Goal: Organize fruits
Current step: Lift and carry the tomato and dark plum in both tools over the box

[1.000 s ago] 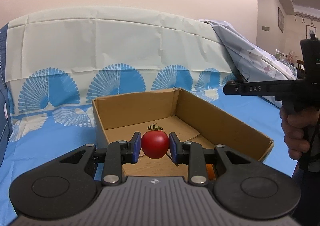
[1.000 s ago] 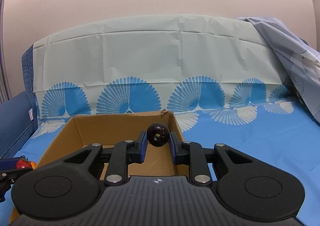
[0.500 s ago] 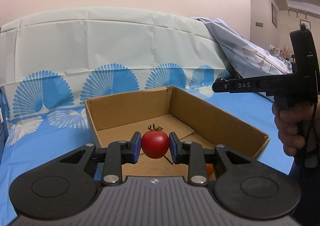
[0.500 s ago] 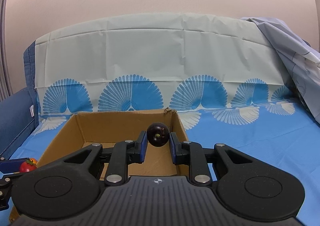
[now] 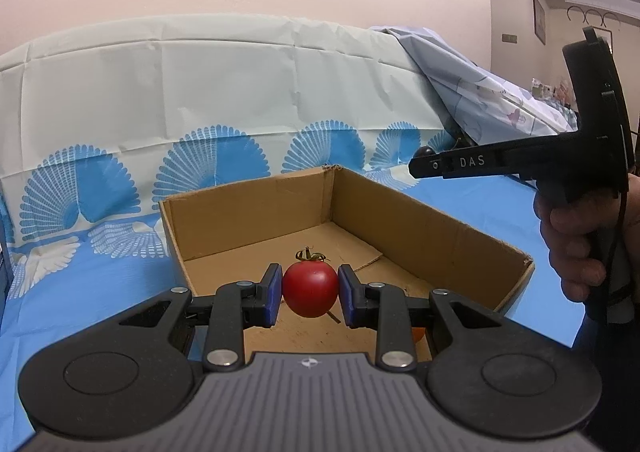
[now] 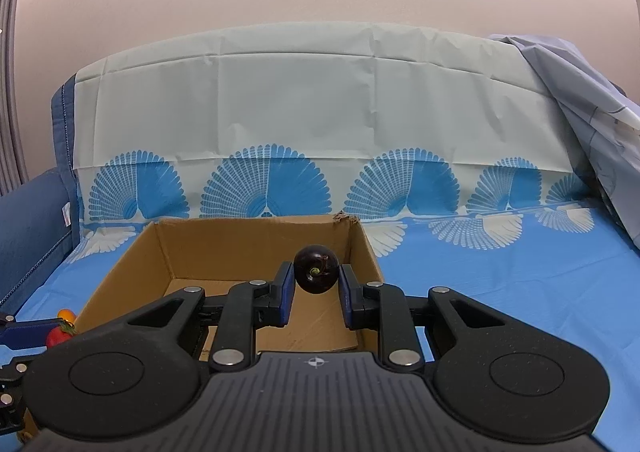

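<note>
Holding steady as before: tomato (image 5: 310,289), dark fruit (image 6: 316,274), both gripped.

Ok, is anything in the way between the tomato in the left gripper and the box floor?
Nothing visible. The left gripper holds the tomato over the open cardboard box, whose floor ahead looks bare. An orange fruit peeks out low beside the right finger, off to the side.

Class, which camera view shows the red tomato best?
The left wrist view: the tomato sits large and sharp, centred between the left gripper's jaws above the cardboard box. The right wrist view catches only a small red sliver at its left edge.
</note>
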The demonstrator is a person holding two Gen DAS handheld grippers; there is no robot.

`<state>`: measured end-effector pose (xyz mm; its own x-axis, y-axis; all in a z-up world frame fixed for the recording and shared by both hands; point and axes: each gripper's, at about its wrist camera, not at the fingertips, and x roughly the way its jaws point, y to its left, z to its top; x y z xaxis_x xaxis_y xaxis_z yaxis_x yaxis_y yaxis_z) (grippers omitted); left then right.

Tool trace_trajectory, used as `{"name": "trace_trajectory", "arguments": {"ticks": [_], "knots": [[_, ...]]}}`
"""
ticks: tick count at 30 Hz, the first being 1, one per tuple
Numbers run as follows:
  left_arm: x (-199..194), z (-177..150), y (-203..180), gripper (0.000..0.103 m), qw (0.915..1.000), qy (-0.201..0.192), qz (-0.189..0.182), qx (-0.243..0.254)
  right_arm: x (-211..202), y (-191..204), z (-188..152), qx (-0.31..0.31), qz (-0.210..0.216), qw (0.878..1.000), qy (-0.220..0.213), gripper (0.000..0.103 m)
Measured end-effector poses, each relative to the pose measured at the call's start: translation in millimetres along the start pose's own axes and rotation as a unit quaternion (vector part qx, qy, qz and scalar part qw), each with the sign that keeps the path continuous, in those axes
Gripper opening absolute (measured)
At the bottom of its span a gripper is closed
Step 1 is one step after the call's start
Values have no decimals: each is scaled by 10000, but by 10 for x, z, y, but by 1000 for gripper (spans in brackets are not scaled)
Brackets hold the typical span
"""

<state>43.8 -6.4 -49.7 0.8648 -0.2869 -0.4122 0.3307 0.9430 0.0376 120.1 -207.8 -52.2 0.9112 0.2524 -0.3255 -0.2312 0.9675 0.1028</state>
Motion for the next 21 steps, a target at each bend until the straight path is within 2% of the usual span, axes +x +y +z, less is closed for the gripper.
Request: {"name": "trace_trajectory", "arguments": {"ticks": [21], "knots": [[25, -19, -39, 33, 9998, 54, -98, 180, 37, 45, -1, -121, 84, 9998, 105, 25]]}}
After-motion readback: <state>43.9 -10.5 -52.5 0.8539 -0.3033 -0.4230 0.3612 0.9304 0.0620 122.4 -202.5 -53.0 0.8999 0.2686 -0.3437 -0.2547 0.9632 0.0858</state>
